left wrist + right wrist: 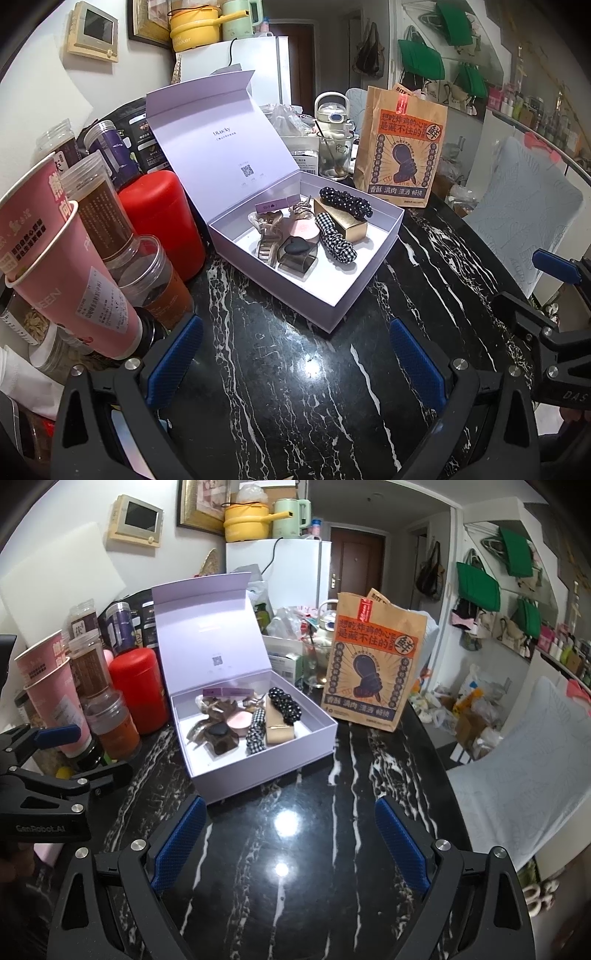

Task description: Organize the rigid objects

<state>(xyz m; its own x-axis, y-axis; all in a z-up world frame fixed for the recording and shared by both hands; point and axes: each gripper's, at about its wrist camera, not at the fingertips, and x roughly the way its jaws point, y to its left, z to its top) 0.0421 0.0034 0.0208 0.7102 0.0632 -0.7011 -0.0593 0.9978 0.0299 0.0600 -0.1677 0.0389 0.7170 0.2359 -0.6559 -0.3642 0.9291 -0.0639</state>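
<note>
An open lilac box [325, 295] [258, 771] with its lid up stands on the black marble table. Inside lie a black dotted hair clip [345, 201] [284, 701], a gold bar [347, 225] [279, 725], a checked scrunchie [334, 240] [256, 731], a pink round piece [304, 229] [240, 723], a black heart piece [295, 251] [218, 731] and claw clips [266, 229] [212, 705]. My left gripper [295, 354] is open and empty in front of the box; it also shows in the right wrist view [88, 753]. My right gripper [290, 834] is open and empty, right of the left one, and shows at the right edge of the left wrist view [535, 284].
A red canister [162, 221] [136, 690], pink cups [62, 266] [55, 701] and jars [155, 273] [114, 727] crowd the table's left. A brown paper bag [400, 155] [373, 664] and a glass [334, 155] stand behind the box. A pale chair [524, 210] [524, 775] is on the right.
</note>
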